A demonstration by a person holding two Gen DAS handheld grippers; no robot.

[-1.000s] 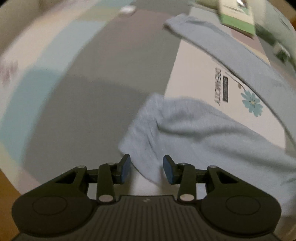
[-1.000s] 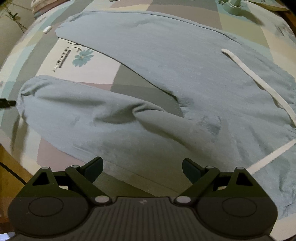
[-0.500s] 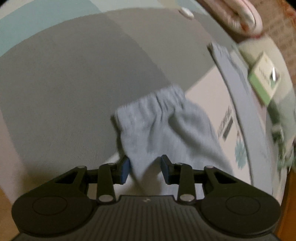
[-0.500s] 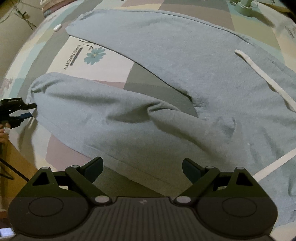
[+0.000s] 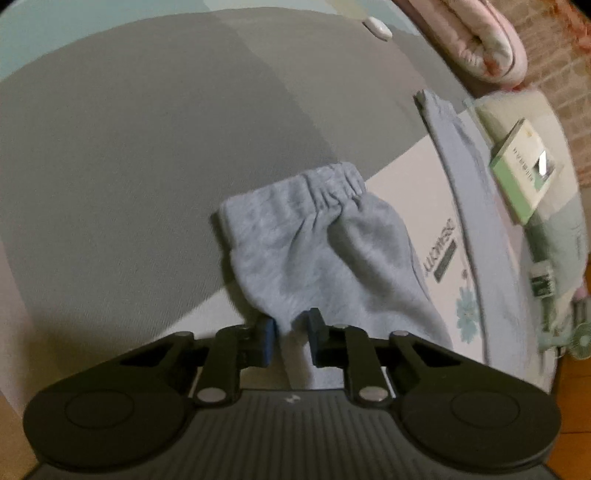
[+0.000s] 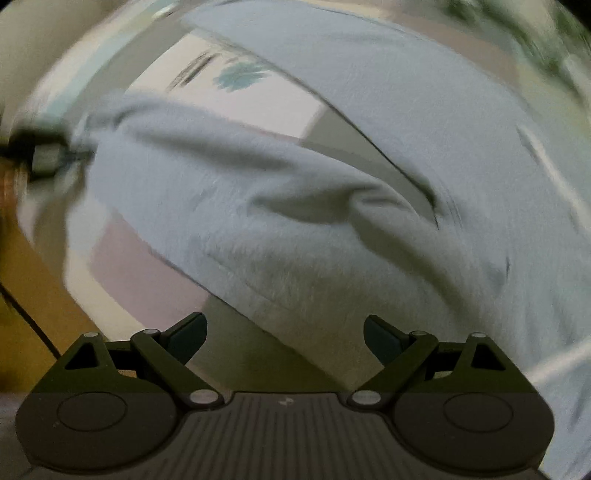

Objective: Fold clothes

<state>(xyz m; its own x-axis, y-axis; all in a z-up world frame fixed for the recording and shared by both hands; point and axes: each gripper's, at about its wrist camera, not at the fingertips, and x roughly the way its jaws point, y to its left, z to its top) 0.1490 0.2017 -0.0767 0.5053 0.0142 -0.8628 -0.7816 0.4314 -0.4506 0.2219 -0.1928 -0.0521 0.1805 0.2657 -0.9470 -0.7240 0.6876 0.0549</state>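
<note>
Light blue sweatpants (image 6: 369, 122) lie spread on a patchwork bed cover. The near leg's elastic cuff (image 5: 328, 184) shows in the left wrist view. My left gripper (image 5: 291, 332) has its blue pads close around the cuff's corner (image 5: 284, 317), with a narrow gap still between them. The other leg (image 5: 458, 155) runs along the right. My right gripper (image 6: 284, 336) is wide open and empty, just in front of the near leg (image 6: 258, 221). The left gripper shows blurred at the left of the right wrist view (image 6: 40, 147). A white drawstring (image 6: 546, 166) lies on the waist area.
A green and white box (image 5: 524, 170) lies at the right. Pink folded bedding (image 5: 480, 37) sits at the far right. A small white object (image 5: 376, 27) lies on the cover (image 5: 147, 129). The wooden floor (image 6: 22, 277) shows past the bed's edge.
My left gripper has closed in on the cuff's corner, its pads narrowing around it. My right gripper has moved closer to the near leg; its view is now motion-blurred.
</note>
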